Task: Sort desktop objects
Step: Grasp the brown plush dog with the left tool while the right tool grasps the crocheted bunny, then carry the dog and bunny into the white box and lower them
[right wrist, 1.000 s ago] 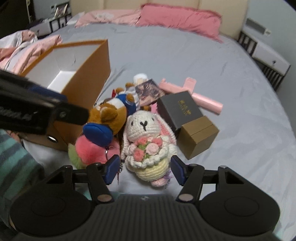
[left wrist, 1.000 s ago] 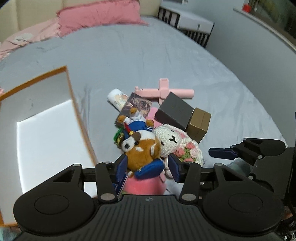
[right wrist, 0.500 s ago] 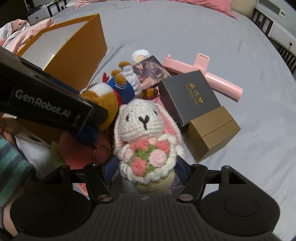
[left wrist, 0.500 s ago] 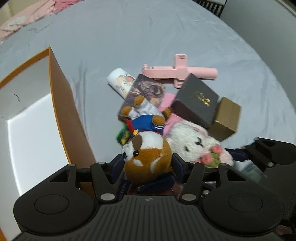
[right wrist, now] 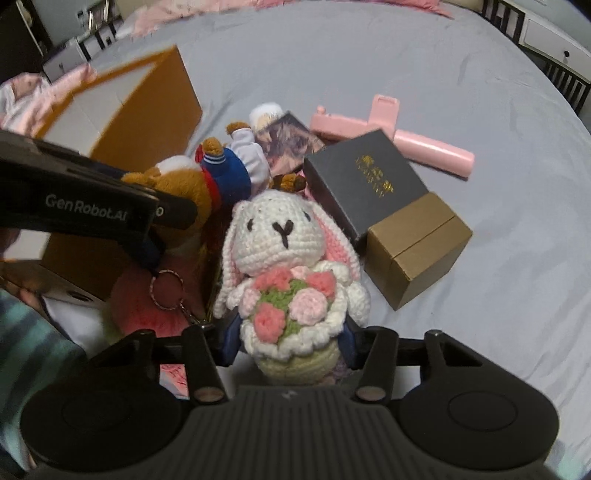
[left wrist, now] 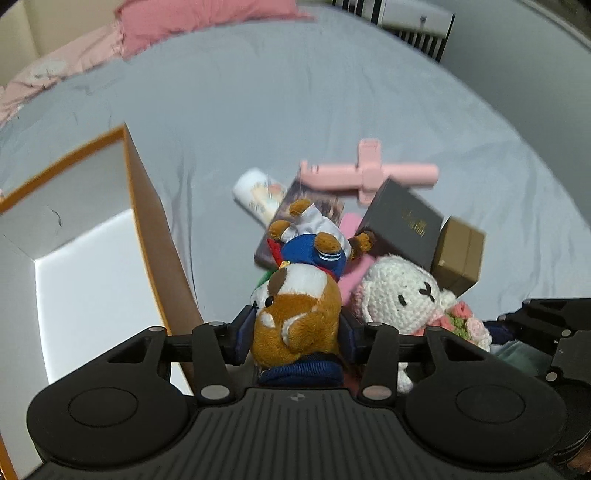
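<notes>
So the whole pile sits on a bed [left wrist: 295, 103] with a grey sheet, pink pillow [left wrist: 207, 18] up at 12 o'clock. Biggest thing on it is the orange box [left wrist: 147, 229] with a white inside, open, over at 9 o'clock from the toys.

Next, the dark grey gift box [right wrist: 365, 181] with gold lettering, leaning on a smaller brown box [right wrist: 417, 247] at its 4 o'clock. A pink plastic stick [right wrist: 391, 133] lies just behind them at 12.

Then the toys: the crochet bunny [right wrist: 284, 258] holding a flower bouquet, and at its 10 o'clock the brown plush dog [left wrist: 299, 314] in a blue sailor outfit.

Left claw [left wrist: 295, 332] is closing, blue pads snug on both sides of the dog's head. Right claw [right wrist: 291, 341] is closing too, pads pressed against the bunny's lower body.

Smallest bit: a metal key ring [right wrist: 166, 288] dangling at the bunny's 9 o'clock.
</notes>
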The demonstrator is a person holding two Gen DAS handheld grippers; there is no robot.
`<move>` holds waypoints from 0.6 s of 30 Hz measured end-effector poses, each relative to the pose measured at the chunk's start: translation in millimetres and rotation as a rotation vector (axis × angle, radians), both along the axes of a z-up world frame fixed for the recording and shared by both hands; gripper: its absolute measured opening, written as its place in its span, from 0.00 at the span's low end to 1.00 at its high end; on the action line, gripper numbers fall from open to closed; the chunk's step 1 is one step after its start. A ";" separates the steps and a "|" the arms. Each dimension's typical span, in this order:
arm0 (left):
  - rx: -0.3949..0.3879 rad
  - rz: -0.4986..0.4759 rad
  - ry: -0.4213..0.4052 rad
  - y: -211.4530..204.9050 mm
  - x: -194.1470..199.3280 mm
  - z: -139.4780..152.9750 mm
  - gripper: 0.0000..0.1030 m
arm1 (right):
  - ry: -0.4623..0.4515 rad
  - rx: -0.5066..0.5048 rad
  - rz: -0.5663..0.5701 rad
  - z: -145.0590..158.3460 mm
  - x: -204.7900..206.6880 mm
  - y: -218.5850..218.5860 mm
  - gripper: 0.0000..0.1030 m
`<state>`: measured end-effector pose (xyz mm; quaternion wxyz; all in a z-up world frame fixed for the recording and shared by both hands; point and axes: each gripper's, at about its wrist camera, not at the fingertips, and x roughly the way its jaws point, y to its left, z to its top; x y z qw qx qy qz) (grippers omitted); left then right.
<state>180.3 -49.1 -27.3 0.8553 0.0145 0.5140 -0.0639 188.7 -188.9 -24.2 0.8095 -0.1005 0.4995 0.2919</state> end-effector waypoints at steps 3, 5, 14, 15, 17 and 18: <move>-0.036 0.011 -0.049 4.4 -10.4 17.9 0.51 | -0.028 0.034 -0.023 13.3 -7.2 -7.1 0.52; -0.056 0.020 -0.078 8.7 -18.4 30.0 0.51 | -0.045 0.063 -0.042 27.1 -12.0 -12.6 0.52; -0.093 0.104 -0.194 39.4 -59.5 71.3 0.52 | -0.159 0.198 -0.025 89.8 -38.9 -2.3 0.52; -0.089 0.119 -0.203 44.7 -63.5 73.5 0.52 | -0.163 0.219 -0.009 95.1 -41.0 4.0 0.52; -0.081 0.154 -0.220 60.0 -73.6 79.3 0.52 | -0.175 0.254 0.025 105.5 -46.2 19.3 0.52; -0.076 0.176 -0.228 67.8 -77.6 81.4 0.52 | -0.183 0.267 0.040 111.8 -51.3 26.5 0.52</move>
